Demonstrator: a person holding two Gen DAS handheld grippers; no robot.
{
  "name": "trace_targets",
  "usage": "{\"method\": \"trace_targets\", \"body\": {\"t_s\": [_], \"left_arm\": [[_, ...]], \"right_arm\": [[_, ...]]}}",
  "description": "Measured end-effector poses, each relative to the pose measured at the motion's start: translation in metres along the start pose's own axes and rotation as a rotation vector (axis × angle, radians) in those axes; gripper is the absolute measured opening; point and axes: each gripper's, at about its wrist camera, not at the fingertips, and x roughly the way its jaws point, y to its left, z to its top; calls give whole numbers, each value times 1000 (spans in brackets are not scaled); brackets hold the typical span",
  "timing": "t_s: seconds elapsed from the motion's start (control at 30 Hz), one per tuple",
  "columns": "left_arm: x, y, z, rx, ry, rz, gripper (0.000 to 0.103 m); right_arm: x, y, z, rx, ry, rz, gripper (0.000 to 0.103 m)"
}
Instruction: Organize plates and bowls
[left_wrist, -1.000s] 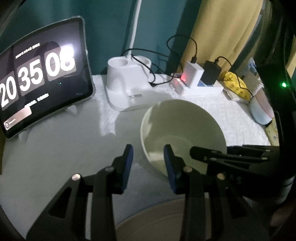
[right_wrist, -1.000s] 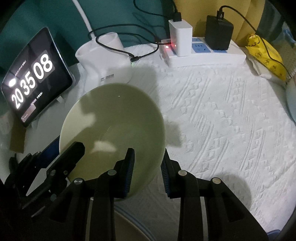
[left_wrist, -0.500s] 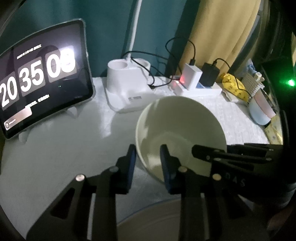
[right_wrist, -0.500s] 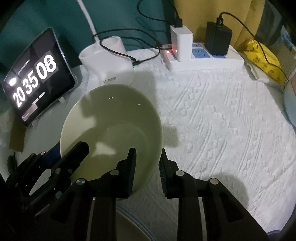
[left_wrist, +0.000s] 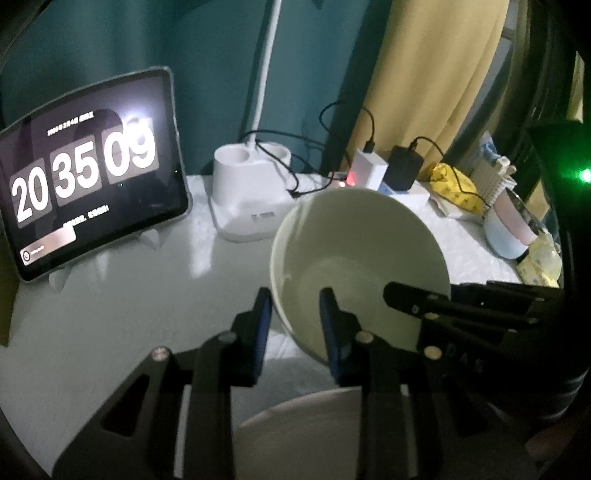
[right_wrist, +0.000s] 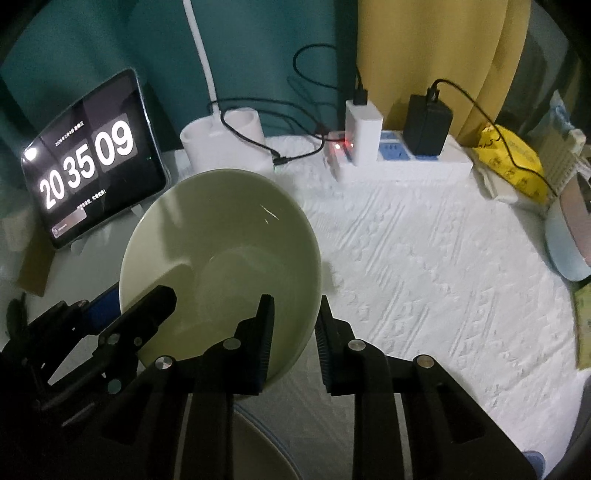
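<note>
Bowl (right_wrist: 221, 258) hangs tilted above the plate (left_wrist: 306, 424), rim pinched on opposite sides by the left gripper (left_wrist: 295, 325) and right gripper (right_wrist: 293, 332), jaws having just closed. Uneven lifting could slip the glazed rim free, dropping it onto the plate.

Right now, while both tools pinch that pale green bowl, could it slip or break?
The pale green bowl looks glazed and shiny, so it is probably slippery. The left tool and right tool each pinch only its thin rim, and it hangs tilted, so it might swing. It seems stiff ceramic, likely to chip if dropped.
</note>
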Motion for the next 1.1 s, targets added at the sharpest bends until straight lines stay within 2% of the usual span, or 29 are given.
{"method": "trace_targets", "body": {"t_s": [1.1], "left_arm": [[-75, -38, -10, 28, -119, 10, 27]], "right_arm": [[-81, -5, -36, 5, -141, 33, 23]]}}
